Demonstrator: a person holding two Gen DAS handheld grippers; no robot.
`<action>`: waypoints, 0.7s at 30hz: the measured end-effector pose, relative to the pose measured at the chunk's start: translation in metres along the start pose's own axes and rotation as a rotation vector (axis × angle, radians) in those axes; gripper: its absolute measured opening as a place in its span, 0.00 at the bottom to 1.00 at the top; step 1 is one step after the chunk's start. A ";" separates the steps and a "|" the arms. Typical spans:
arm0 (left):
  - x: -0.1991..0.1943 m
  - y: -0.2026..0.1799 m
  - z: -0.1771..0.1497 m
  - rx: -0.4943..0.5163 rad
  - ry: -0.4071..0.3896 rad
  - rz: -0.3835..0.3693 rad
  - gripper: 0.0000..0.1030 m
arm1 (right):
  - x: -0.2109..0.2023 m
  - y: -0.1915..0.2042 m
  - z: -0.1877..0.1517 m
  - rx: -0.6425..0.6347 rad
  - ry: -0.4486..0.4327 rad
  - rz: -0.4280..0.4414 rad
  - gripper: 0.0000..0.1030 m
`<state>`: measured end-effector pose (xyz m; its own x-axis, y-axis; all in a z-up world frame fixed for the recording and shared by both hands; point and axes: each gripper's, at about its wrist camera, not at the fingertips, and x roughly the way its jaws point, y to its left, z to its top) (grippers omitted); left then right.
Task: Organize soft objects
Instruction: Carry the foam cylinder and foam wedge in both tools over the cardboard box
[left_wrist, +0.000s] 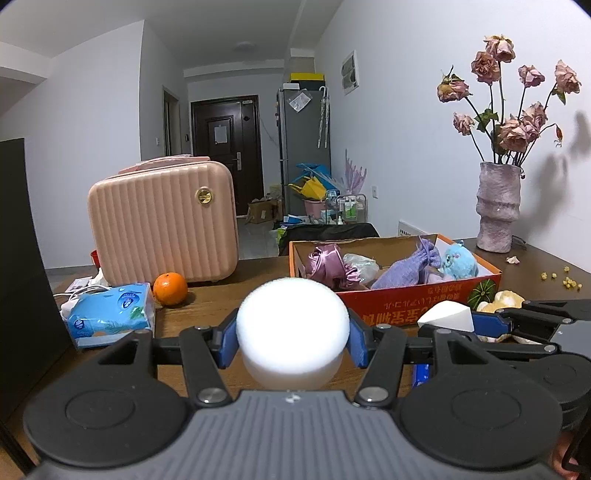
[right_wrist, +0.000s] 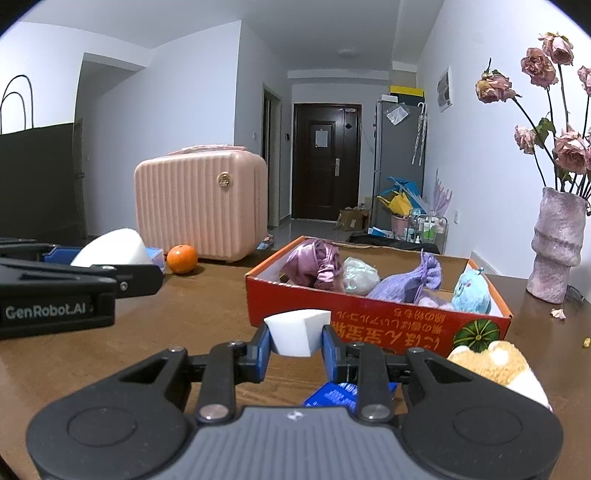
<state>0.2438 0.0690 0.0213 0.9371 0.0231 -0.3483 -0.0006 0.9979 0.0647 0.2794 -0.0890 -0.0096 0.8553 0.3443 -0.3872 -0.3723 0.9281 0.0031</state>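
The orange cardboard box sits on the counter, already holding soft toys and pouches. The left gripper clenches a round white sponge, short of the box's near wall. The right gripper pinches a smaller wedge sponge just before that wall. Carried low, either sponge could catch the rim and slip from the pads.

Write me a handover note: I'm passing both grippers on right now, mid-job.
Left gripper: shut on round white sponge.
Right gripper: shut on wedge-shaped white sponge.
Orange box sits just ahead on the table.
Done: purple pouch, satin bag, blue plush in the box.
Left: both sponges; tan plush lies outside the box.
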 end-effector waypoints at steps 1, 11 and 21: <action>0.002 -0.001 0.001 0.001 0.001 0.000 0.56 | 0.002 -0.002 0.001 0.000 -0.003 -0.001 0.28; 0.026 -0.016 0.012 -0.011 0.005 -0.011 0.56 | 0.022 -0.027 0.009 0.037 -0.022 -0.011 0.28; 0.049 -0.032 0.026 -0.026 0.002 -0.031 0.56 | 0.037 -0.059 0.025 0.084 -0.067 -0.054 0.28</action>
<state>0.2987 0.0370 0.0266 0.9362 -0.0081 -0.3514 0.0195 0.9994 0.0290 0.3415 -0.1273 -0.0013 0.8963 0.3000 -0.3266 -0.2964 0.9530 0.0619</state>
